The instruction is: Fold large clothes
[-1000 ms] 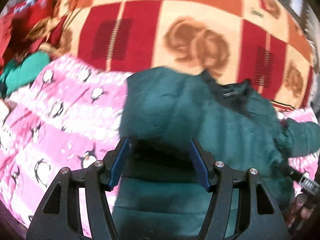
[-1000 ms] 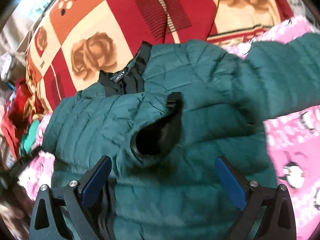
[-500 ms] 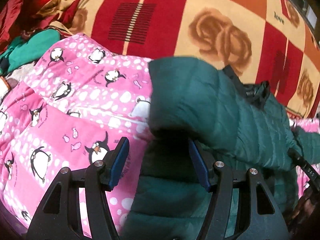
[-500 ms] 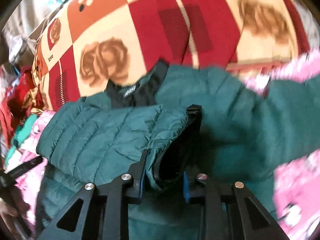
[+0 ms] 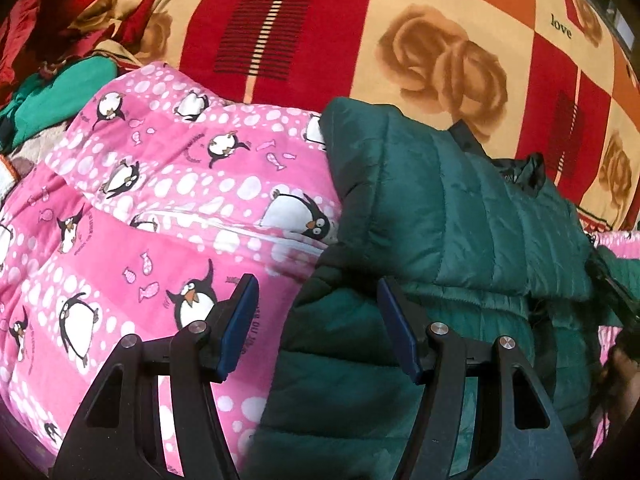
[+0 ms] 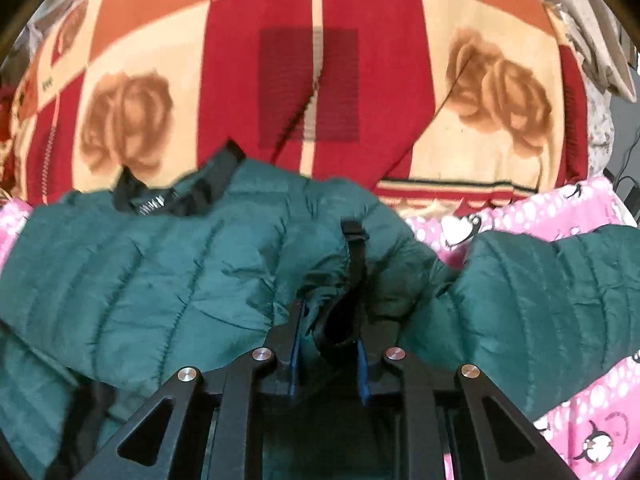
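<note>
A dark green quilted jacket point(image 5: 440, 208) lies on the bed, with its black collar point(image 6: 176, 200) at the far side. One sleeve is folded across the body. My right gripper point(image 6: 330, 316) grips that sleeve's black-lined cuff point(image 6: 352, 248); its jaws are closing the last bit and the pads press on the fabric. The other sleeve point(image 6: 560, 280) stretches out to the right. My left gripper point(image 5: 316, 284) hovers over the jacket's left edge with its jaws apart. Nothing is pinched between them.
A pink penguin-print quilt point(image 5: 140, 200) lies under the jacket, and beyond it a red and cream rose blanket point(image 5: 360, 40). Crumpled red and green clothes point(image 5: 52, 92) are piled at the far left. A hand point(image 5: 618, 372) shows at the right edge of the left wrist view.
My right gripper went from wide open over the cuff to shut on it and swung round. The left gripper stayed open, while the folded sleeve now lies to its right rather than between its fingers.
</note>
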Action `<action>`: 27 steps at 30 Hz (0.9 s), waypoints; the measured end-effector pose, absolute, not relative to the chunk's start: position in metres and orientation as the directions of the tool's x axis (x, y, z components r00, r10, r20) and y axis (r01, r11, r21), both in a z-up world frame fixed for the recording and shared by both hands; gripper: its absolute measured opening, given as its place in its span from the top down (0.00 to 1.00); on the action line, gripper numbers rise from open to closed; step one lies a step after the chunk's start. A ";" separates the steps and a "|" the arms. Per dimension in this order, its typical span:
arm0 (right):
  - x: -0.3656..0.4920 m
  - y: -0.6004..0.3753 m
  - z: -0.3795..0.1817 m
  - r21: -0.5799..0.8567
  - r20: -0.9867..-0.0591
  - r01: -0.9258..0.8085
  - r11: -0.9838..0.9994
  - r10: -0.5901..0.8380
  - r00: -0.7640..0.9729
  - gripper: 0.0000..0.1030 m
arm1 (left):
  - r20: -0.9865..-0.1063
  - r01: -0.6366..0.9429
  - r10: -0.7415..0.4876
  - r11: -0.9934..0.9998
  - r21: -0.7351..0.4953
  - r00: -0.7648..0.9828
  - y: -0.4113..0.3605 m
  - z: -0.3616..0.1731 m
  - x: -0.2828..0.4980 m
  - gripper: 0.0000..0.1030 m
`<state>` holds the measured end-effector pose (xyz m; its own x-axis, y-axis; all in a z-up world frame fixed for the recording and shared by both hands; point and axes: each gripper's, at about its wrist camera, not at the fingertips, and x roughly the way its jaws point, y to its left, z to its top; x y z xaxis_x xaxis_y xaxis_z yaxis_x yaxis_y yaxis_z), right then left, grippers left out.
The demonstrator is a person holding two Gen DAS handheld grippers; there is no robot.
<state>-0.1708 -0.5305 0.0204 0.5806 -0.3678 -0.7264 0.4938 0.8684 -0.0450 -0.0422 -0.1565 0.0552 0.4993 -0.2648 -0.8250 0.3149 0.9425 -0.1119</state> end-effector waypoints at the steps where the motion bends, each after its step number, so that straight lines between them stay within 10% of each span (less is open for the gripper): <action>1: -0.169 -0.532 0.015 -0.045 -0.735 0.496 0.867 -0.365 0.571 0.81 | -0.824 0.317 -0.263 0.942 -0.107 0.502 -0.158 0.055 -0.043 0.40; 15: -0.175 -0.534 0.007 -0.034 -0.756 0.502 0.864 -0.351 0.553 0.81 | -0.819 0.329 -0.248 0.941 -0.078 0.517 -0.170 0.058 -0.049 0.40; 19: -0.179 -0.541 0.007 0.015 -0.776 0.524 0.852 -0.321 0.544 0.56 | -0.813 0.336 -0.251 0.939 -0.073 0.526 -0.174 0.063 -0.053 0.40; 27: -0.193 -0.508 0.051 0.059 -0.714 0.442 0.895 -0.271 0.645 0.40 | -0.777 0.347 -0.245 0.937 -0.036 0.580 -0.194 0.078 -0.044 0.40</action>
